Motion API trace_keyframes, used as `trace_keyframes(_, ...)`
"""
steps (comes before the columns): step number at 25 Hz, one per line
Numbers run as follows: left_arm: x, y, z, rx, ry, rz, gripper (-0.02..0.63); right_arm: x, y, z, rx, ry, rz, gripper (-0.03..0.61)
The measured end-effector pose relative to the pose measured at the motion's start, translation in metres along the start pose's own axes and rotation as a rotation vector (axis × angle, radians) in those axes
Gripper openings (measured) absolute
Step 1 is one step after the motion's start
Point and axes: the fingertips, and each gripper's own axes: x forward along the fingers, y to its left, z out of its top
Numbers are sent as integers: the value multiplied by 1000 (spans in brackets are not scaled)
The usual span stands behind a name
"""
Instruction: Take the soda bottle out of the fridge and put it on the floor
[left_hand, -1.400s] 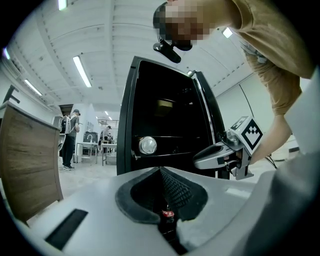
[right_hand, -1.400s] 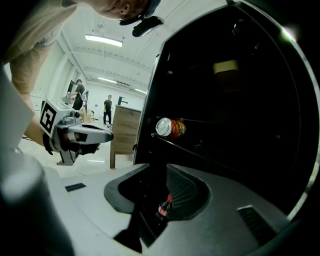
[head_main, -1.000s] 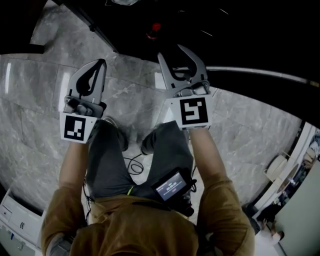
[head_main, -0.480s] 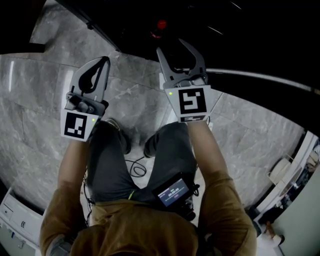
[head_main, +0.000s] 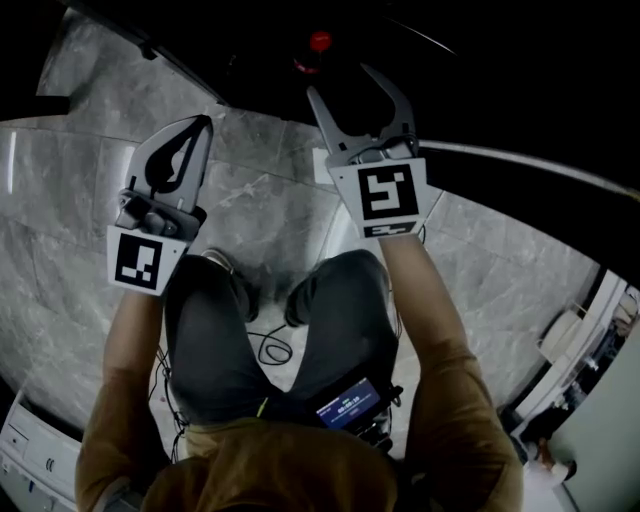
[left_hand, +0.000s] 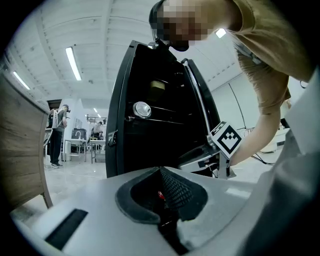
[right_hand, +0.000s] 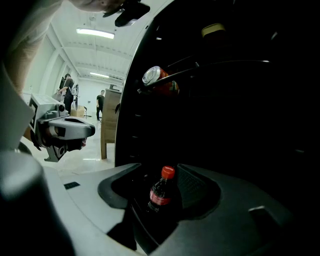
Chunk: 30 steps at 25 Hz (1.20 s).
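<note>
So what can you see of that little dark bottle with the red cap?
The small dark soda bottle looks plastic, with a round red cap and a red label band. It stands upright, low inside the black open fridge. The grey right gripper faces it, jaws apart and just opened wider, not touching it.

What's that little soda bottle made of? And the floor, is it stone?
The soda bottle looks like glossy clear plastic, dark drink showing through; glass can't be ruled out. Its cap looks like red plastic. The floor looks like polished grey stone or stone-look tile: pale veins, straight joints.
</note>
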Motion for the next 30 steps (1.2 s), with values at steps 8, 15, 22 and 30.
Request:
trace_keyframes(8,12,2,-14,-10,-17,1,2,17,-1,-17,20,25,2,236)
trace_keyframes(15,16,1,-31,-35,-21,-18,2,37,3,-35,15,35,1,264)
trace_keyframes(22,25,4,-40,-27,-60,-88,2,49,-9,-60,48,23,-35,282)
trace_keyframes(30,19,2,-63,20,-79,-86,2,66,-6,-73,32,16,-49,304)
